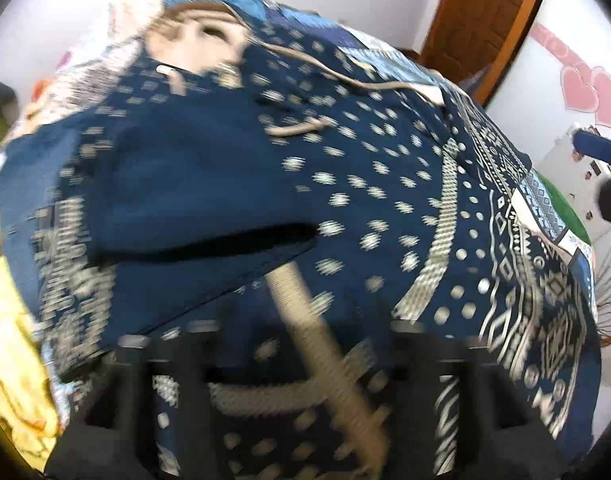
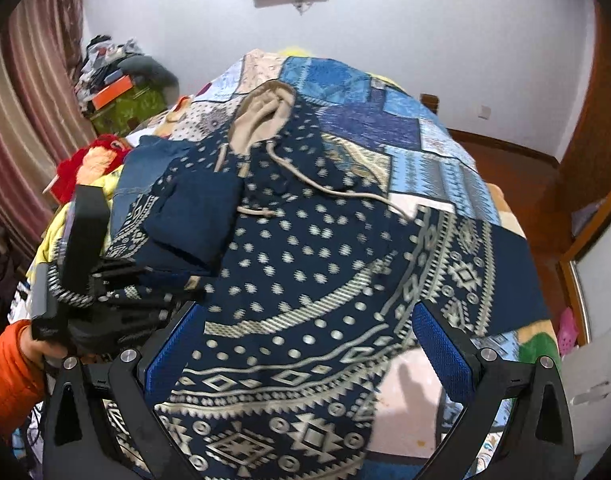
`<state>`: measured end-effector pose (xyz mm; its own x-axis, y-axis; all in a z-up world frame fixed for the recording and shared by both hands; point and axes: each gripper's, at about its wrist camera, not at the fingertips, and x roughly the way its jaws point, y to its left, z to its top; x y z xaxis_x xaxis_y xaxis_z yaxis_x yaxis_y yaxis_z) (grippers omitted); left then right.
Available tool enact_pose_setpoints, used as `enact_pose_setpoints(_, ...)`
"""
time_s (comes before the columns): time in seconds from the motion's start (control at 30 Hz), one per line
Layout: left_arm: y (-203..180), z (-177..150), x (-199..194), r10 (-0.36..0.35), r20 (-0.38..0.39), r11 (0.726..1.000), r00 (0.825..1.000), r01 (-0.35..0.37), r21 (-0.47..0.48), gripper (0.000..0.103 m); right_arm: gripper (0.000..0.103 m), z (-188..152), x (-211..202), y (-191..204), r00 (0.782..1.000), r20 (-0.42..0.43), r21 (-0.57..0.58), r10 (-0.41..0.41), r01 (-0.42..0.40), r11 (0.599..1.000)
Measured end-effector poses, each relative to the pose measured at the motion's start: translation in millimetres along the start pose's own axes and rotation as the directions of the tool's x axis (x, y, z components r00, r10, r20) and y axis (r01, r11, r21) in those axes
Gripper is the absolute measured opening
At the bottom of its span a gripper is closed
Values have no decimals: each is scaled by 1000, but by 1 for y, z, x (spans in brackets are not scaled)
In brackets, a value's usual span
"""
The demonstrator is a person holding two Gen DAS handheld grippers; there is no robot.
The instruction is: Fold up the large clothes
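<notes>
A large navy hoodie [image 2: 305,264] with a white geometric print and a beige-lined hood [image 2: 261,116] lies spread on a bed. One sleeve [image 2: 193,220] is folded in over the chest. My right gripper [image 2: 305,352] is open, its blue-padded fingers [image 2: 173,348] wide apart just above the hoodie's hem. My left gripper [image 2: 117,280] sits low at the hoodie's left side, seen in the right wrist view; its own blurred view shows the hoodie [image 1: 345,184] close up and its dark fingers [image 1: 165,364] apart over the fabric.
A blue patchwork quilt [image 2: 405,136] covers the bed. Piled clothes [image 2: 89,164] in red, yellow and denim lie at the bed's left side. A cluttered green box [image 2: 125,108] stands by the striped curtain. A wooden floor and door are on the right.
</notes>
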<state>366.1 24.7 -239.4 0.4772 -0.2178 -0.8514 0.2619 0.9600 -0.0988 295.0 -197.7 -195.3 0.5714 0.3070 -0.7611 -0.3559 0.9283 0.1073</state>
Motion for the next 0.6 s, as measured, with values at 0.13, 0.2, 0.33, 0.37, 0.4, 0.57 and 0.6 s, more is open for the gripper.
enact_pose_setpoints(0.13,39,-16,-41,83,75,995,994,-79,-57,72,103,17,12,36,1000,4,-96,23,-23,995)
enact_pose_setpoints(0.2,68,-22,-59,154,102,984,983,-144,-104,77,103,25,22,57,1000,-4,-145,24,-25,989)
enact_pose_setpoints(0.33,121,-35,-75,280,114,949,953,-256,-184,87,103,41,55,103,998,-50,-239,42,-53,970)
enact_pose_setpoints(0.37,137,-40,-76,311,98,936,945,-287,-204,87,103,44,66,113,997,-69,-254,46,-62,965)
enact_pose_setpoints(0.4,146,-44,-77,322,90,930,943,-296,-217,87,103,46,76,123,995,-86,-267,54,-75,961)
enact_pose_setpoints(0.57,186,-59,-64,313,46,911,949,-287,-295,87,103,57,131,173,982,-174,-347,75,-133,929)
enact_pose_setpoints(0.6,189,-61,-60,311,42,909,949,-285,-304,87,103,59,141,182,980,-183,-365,80,-143,920)
